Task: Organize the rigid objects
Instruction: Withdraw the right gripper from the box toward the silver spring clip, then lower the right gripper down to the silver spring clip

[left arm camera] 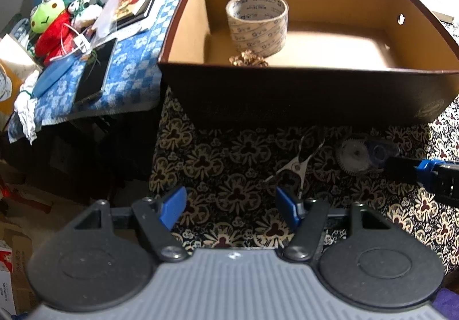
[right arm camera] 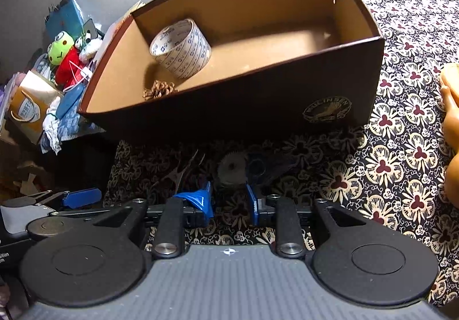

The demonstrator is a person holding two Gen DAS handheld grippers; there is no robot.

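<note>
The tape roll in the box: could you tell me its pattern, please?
The tape roll is beige-white with repeating small blue logos and text; the left wrist view shows it best.

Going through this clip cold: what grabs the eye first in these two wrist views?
The big dark cardboard box with its tan inside dominates, standing open on the flower-patterned cloth; a roll of printed tape and a pine cone lie at its left end. In the shadow in front of it lie small scissors and a correction-tape dispenser. A green frog plush brightens the cluttered side table.

a home: plush frog [left arm camera: 46, 15], books [left arm camera: 134, 1], patterned cloth [left arm camera: 229, 170], cluttered side table [left arm camera: 129, 61].
</note>
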